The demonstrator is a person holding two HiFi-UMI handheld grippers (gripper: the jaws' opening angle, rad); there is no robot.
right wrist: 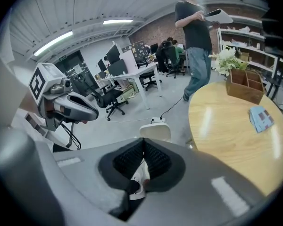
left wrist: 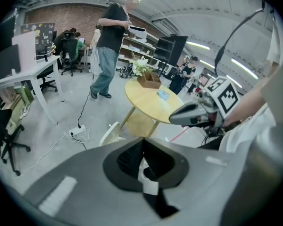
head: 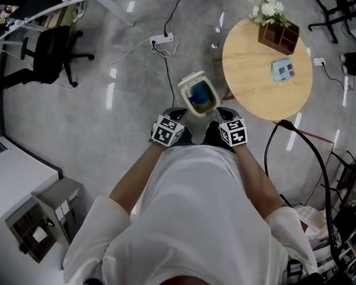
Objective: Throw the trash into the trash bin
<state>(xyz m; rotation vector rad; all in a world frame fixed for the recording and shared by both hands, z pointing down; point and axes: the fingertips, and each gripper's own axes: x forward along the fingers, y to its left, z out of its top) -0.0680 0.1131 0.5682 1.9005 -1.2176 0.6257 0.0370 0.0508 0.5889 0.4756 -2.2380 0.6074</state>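
**Grippers shut above the bin, throw apparently done**

Both tools are held close to the person's waist and point down toward the trash bin [head: 193, 77]. The bin stands open on the floor [head: 107, 117], just off the near left edge of the round tabletop [head: 255, 85]. The left gripper [left wrist: 142, 145] has its jaws pressed together, and so does the right gripper [right wrist: 144, 147]. Neither shows trash between its pads (a pale scrap sits in the recess behind each pair, alike in both, so I take it for part of the tool).

Inside the bin there is blue with something yellowish low down. Whether that is a liner or thrown trash I cannot tell. My reading is that the drop is finished, or at least that no piece is in hand. The next move calls for finding a further piece, if there is one, and opening one gripper over it. It would then be carried over the bin's mouth before release. No loose trash shows on the floor near the bin.

The floor is polished grey concrete with streaks of glare. A white power strip [head: 162, 40] lies beyond the bin. On the tabletop, a wooden box [head: 277, 37] with white flowers [head: 267, 8] stands at the far edge. A small blue pack [head: 283, 70] lies toward the right edge. An office chair [head: 50, 52], a grey cabinet [head: 41, 218] and a thick black cable [head: 308, 153] stand around, and a standing person [left wrist: 108, 46] is beyond the tabletop.
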